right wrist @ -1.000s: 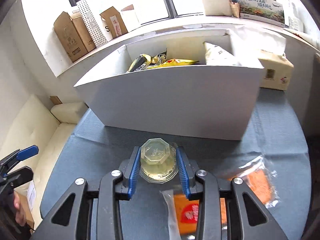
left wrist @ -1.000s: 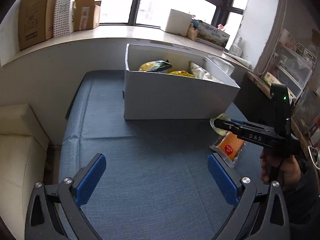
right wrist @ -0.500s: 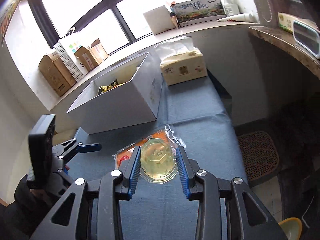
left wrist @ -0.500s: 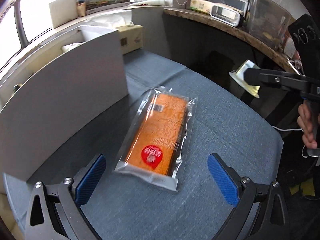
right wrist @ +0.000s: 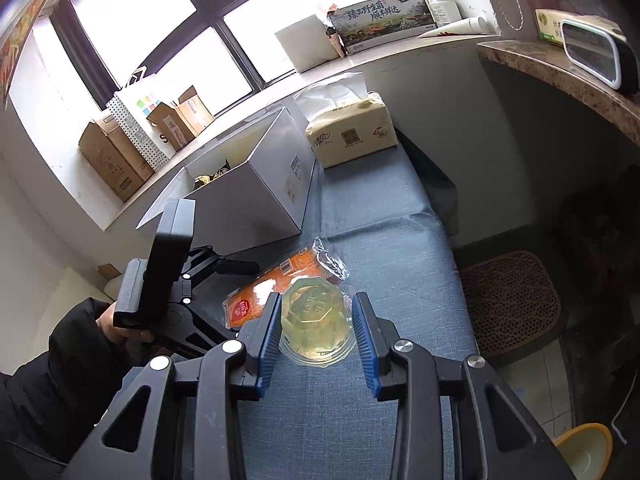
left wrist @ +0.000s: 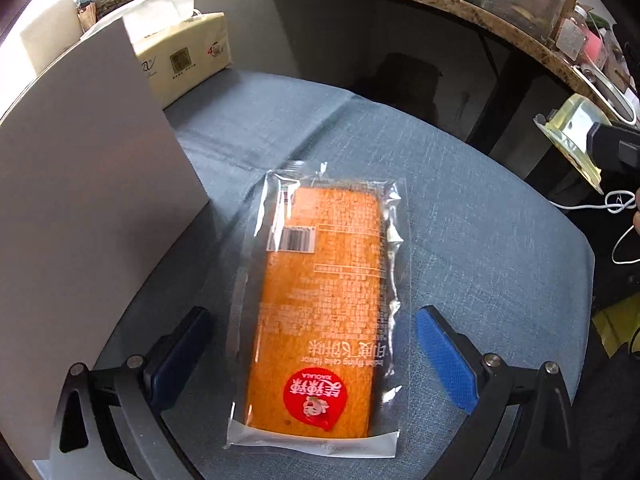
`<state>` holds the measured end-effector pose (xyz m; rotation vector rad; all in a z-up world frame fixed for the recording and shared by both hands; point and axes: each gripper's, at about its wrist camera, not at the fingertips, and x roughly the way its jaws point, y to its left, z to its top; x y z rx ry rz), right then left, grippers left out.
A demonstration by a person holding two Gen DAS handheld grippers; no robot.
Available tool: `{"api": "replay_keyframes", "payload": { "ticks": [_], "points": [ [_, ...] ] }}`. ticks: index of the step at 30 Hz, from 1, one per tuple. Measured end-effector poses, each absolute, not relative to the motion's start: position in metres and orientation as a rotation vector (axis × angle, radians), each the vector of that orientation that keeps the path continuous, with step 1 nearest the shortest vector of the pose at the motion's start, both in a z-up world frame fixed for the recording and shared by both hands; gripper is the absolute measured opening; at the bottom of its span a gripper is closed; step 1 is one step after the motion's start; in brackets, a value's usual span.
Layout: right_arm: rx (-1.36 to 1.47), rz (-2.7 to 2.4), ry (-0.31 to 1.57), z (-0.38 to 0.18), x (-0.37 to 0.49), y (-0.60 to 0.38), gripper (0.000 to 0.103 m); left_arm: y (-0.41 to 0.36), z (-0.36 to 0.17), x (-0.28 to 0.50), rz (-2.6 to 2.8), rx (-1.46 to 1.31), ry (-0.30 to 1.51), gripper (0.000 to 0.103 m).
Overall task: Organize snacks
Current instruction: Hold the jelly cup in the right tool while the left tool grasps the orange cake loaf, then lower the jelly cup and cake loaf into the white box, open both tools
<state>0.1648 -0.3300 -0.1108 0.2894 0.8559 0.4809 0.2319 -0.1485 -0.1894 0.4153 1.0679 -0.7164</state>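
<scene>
Right hand-held gripper (right wrist: 316, 332): blue pads clamped on a clear jelly cup (right wrist: 316, 314) of pale yellow contents, octagonal lid facing the camera, carried above the bench (right wrist: 400, 264). The same cup appears at the right edge of the left wrist view, clear of the cloth.

Left hand-held gripper (left wrist: 312, 356): jaws spread wide, pointing steeply down, one blue pad on either side of the orange cake packet (left wrist: 320, 308); pads not pressing on it. A hand (right wrist: 120, 326) in a dark sleeve grips its handle.

Orange cake packet: clear wrapper, red round label at the near end, barcode toward the far end; lies flat on the blue-grey cloth covering the bench, just beside the corner of the white box (right wrist: 248, 196).

White box: open-topped, standing on the bench, snack wrappers visible inside.

Tissue pack (right wrist: 352, 132): beige, on the bench beyond the box.

Windowsill (right wrist: 132, 208): cardboard cartons (right wrist: 112, 164) and a printed box (right wrist: 384, 20) along the window.
</scene>
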Motion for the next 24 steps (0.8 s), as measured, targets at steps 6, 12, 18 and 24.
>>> {"api": "replay_keyframes", "payload": {
  "ticks": [6, 12, 18, 24],
  "points": [
    [0.279, 0.489, 0.874, -0.116, 0.167, -0.323, 0.038, -0.148, -0.186, 0.229, -0.725, 0.412, 1.044, 0.090],
    [0.278, 0.483, 0.881, -0.117, 0.166, -0.319, 0.038, -0.133, -0.174, 0.225, -0.712, 0.349, 1.033, 0.060],
    [0.259, 0.496, 0.874, -0.111, 0.166, -0.310, 0.038, -0.116, -0.168, 0.208, -0.695, 0.264, 1.002, 0.060],
    [0.234, 0.520, 0.857, -0.099, 0.167, -0.297, 0.038, -0.072, -0.131, 0.178, -0.610, 0.163, 0.905, 0.060]
  ]
}}
